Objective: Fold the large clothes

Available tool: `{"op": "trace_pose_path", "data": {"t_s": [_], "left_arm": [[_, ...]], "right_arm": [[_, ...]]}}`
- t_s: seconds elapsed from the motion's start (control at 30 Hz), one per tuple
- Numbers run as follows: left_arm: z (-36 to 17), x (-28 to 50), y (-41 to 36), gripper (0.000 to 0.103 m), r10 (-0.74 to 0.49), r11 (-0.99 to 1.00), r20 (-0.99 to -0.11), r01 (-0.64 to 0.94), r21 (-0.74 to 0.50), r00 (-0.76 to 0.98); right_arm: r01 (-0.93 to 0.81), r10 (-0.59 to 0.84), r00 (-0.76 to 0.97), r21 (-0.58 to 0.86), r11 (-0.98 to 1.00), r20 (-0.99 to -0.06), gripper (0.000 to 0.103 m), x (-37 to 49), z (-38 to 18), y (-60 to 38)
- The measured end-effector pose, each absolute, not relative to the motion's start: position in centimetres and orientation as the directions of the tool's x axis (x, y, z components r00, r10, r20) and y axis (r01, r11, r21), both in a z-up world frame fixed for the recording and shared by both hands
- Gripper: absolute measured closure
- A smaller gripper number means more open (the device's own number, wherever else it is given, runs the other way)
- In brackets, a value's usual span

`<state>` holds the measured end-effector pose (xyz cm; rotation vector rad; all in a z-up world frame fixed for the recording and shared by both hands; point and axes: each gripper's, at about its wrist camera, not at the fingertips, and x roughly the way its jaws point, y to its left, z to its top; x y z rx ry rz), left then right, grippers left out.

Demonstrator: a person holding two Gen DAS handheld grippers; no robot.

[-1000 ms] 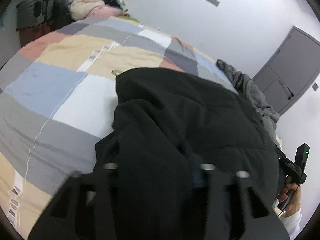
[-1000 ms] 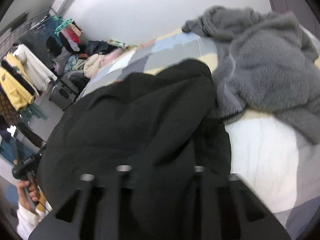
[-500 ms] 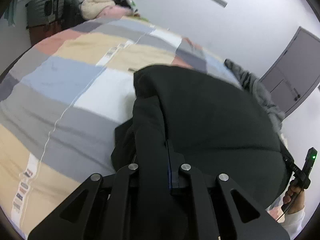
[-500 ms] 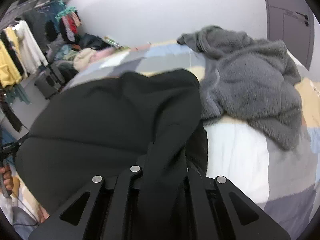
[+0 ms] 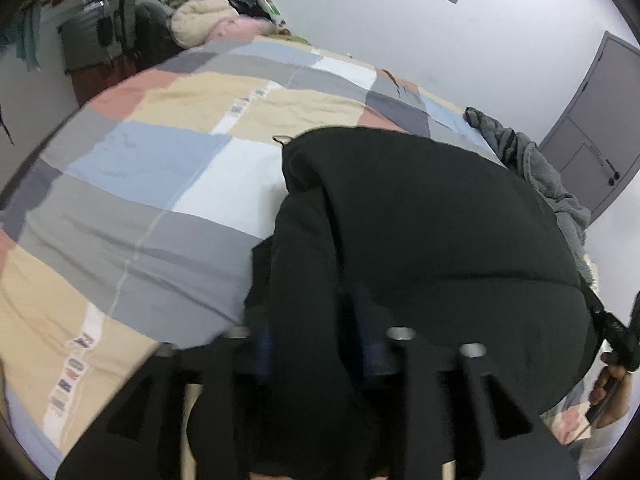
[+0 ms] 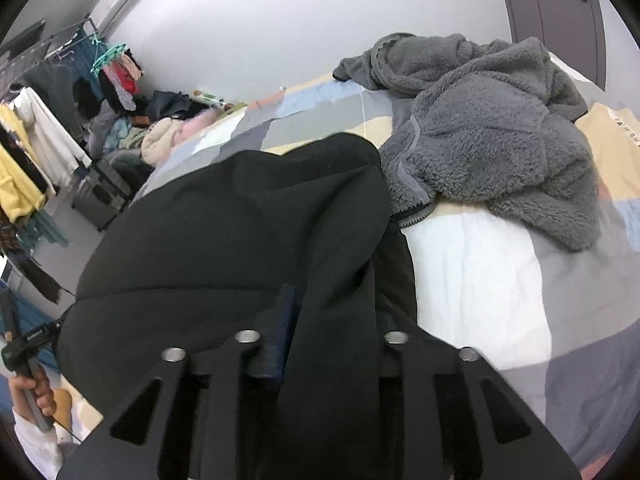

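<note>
A large black garment [image 5: 420,232] lies in a bulging heap on the patchwork bed cover [image 5: 152,184]; it also shows in the right wrist view [image 6: 240,232]. My left gripper [image 5: 320,344] has its fingers spread, with a fold of the black cloth draped between them. My right gripper [image 6: 324,332] also has its fingers apart, with a black fold lying between them and over the right finger. The fingertips of both are partly hidden by cloth.
A grey fleece jacket [image 6: 480,128] lies on the bed right of the black garment, touching it. A clothes rack [image 6: 40,140], a suitcase [image 6: 100,196] and a pile of clothes [image 5: 208,20] stand past the bed. A grey door [image 5: 592,132] is at the far right.
Both grippers were closed on folds of the black garment half a second ago; now their fingers are spread apart. The garment has settled lower on the bed.
</note>
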<state>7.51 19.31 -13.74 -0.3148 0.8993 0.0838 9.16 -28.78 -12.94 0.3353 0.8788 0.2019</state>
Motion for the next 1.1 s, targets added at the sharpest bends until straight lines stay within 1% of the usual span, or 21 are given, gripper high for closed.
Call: {"op": "trace_pose_path", "data": {"t_s": [0.03,0.07,0.1,0.17,0.23,0.27,0.33,0.4,0.47,0.5,0.53,0.67,0.77,0.83,0.97,1.1], "left_arm": [[-13.2,7.1,19.1,0.032,-0.057,0.952,-0.772,-0.197,-0.232,0.633],[-12.6,6.8,18.8,0.028,-0.054,0.954,-0.763,-0.193,-0.230,0.645],[-12.1,6.5,18.6,0.026,-0.051,0.956,-0.754,-0.186,-0.225,0.655],[-10.6,6.0,17.8,0.025,-0.051,0.961,-0.743,-0.169,-0.218,0.668],[-9.1,5.8,17.0,0.021,-0.083,0.958,-0.734,-0.149,-0.245,0.674],[-8.1,5.6,16.6,0.020,-0.118,0.954,-0.725,-0.125,-0.272,0.679],[-6.1,5.4,15.8,0.018,-0.134,0.954,-0.714,-0.105,-0.281,0.687],[-3.2,4.9,14.6,0.016,-0.139,0.959,-0.692,-0.079,-0.273,0.709],[-0.8,4.2,13.6,0.010,-0.134,0.964,-0.665,-0.058,-0.258,0.735],[0.4,3.8,13.1,0.002,-0.132,0.966,-0.651,-0.049,-0.252,0.747],[1.9,3.1,12.4,0.000,-0.139,0.968,-0.628,-0.027,-0.248,0.766],[5.7,0.8,10.5,0.000,-0.148,0.972,-0.572,0.013,-0.233,0.807],[7.9,-1.0,8.9,0.000,-0.136,0.980,-0.544,0.033,-0.196,0.828],[9.2,-2.5,7.8,0.000,-0.130,0.984,-0.512,0.049,-0.170,0.849],[11.3,-5.9,5.4,0.000,-0.121,0.991,-0.448,0.084,-0.101,0.886],[12.0,-9.0,4.0,0.000,-0.118,0.993,-0.397,0.097,-0.072,0.910]], "right_arm": [[-0.039,0.309,0.629,0.368,0.929,-0.713,0.046,8.8,-12.3,-28.7],[-0.041,0.310,0.635,0.370,0.928,-0.708,0.043,8.7,-11.8,-28.7],[-0.040,0.303,0.644,0.365,0.930,-0.702,0.041,8.6,-11.0,-28.7],[-0.037,0.288,0.666,0.355,0.934,-0.688,0.037,8.3,-9.3,-28.7],[-0.025,0.268,0.705,0.354,0.935,-0.657,0.034,7.7,-6.9,-28.8],[-0.027,0.262,0.730,0.356,0.934,-0.631,0.033,7.2,-5.3,-28.9],[-0.038,0.264,0.765,0.367,0.929,-0.588,0.025,6.4,-2.5,-28.8],[-0.067,0.268,0.794,0.360,0.931,-0.545,0.022,5.5,0.4,-28.4],[-0.107,0.281,0.820,0.349,0.931,-0.499,0.022,4.3,3.4,-27.9],[-0.138,0.302,0.828,0.350,0.927,-0.472,0.020,3.6,5.1,-27.7],[-0.161,0.313,0.835,0.342,0.926,-0.453,0.019,2.9,6.7,-27.3],[-0.235,0.350,0.854,0.313,0.920,-0.384,0.013,0.2,11.1,-26.4],[-0.281,0.365,0.872,0.275,0.919,-0.327,0.007,-2.2,13.8,-25.4],[-0.312,0.374,0.881,0.241,0.919,-0.288,0.000,-4.4,15.3,-24.5],[-0.355,0.397,0.884,0.198,0.914,-0.248,0.000,-7.3,16.3,-23.2],[-0.373,0.407,0.885,0.176,0.911,-0.226,0.000,-9.6,15.7,-22.1]]}}
